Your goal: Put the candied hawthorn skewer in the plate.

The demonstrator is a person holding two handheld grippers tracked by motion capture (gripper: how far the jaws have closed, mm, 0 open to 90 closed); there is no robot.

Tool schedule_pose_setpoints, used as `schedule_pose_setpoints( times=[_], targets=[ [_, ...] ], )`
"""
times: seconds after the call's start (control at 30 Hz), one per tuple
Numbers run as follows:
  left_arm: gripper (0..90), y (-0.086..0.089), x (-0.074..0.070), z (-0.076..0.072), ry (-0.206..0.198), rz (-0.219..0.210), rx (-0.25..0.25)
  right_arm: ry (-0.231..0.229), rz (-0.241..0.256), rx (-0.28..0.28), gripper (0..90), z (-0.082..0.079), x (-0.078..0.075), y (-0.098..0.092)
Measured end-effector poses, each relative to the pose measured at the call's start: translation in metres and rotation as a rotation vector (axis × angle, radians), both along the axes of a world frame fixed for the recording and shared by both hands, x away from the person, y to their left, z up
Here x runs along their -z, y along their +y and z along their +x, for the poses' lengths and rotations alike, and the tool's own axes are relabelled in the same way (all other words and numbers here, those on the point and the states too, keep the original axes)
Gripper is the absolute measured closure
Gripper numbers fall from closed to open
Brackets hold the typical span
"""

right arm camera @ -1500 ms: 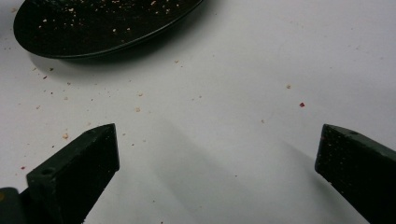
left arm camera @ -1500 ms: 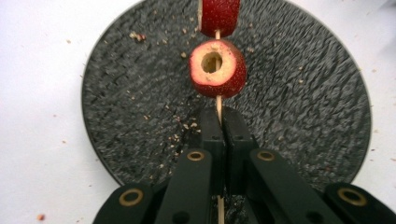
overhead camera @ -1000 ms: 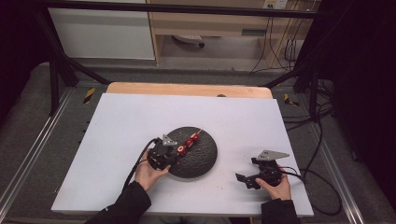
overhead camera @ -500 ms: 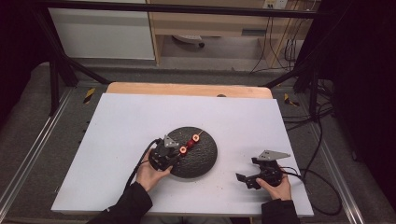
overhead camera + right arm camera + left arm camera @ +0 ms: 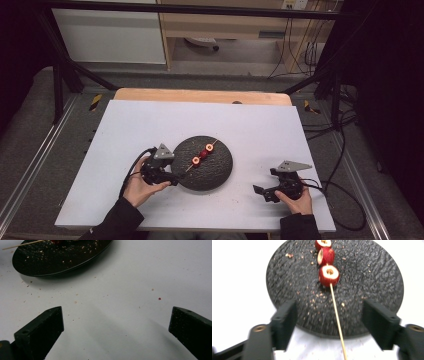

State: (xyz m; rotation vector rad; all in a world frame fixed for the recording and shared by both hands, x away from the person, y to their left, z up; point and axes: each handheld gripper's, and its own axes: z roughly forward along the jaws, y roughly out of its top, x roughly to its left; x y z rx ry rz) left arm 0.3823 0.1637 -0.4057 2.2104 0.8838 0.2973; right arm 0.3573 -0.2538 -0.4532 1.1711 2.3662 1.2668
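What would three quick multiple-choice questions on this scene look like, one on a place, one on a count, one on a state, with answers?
1. Where does the skewer lie?
A. on the plate
B. on the floor
C. in the right claw

2. How many red pieces sit on the skewer?
A. one
B. three
C. six

3. How is the left claw?
A. shut on the skewer
B. shut on the plate
C. open

Answers:
1 A, the stick rests across the dark plate, its end past the rim.
2 B, the left gripper view shows three in a row.
3 C, its jaws stand wide apart either side of the stick.
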Motion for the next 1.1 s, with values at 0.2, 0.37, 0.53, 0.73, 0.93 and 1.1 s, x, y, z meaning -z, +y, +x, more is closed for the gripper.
schedule_pose_setpoints(
  times=[0.2,0.37,0.53,0.73,0.93,1.1],
  targets=[
    [13.5,0.024,0.002,-0.005,-0.007,-0.009,-0.029,-0.002,-0.005,0.000,0.6,0.000,0.000,0.000],
    [8.6,0.052,0.009,-0.013,-0.022,-0.026,-0.069,-0.001,-0.007,0.002,0.6,0.000,0.000,0.000],
    [8.3,0.076,0.018,-0.023,-0.030,-0.070,-0.099,0.004,-0.013,0.005,0.6,0.000,0.000,0.000],
    [8.2,0.096,0.031,-0.034,-0.055,-0.078,-0.120,0.004,-0.016,0.004,0.6,-0.001,0.001,0.000],
    [8.2,0.107,0.044,-0.037,-0.044,-0.064,-0.149,0.008,-0.025,0.002,0.6,-0.001,0.002,0.001],
    [8.2,0.111,0.043,-0.038,-0.051,-0.080,-0.146,0.016,-0.029,0.001,0.6,-0.001,0.003,0.002]
  ],
)
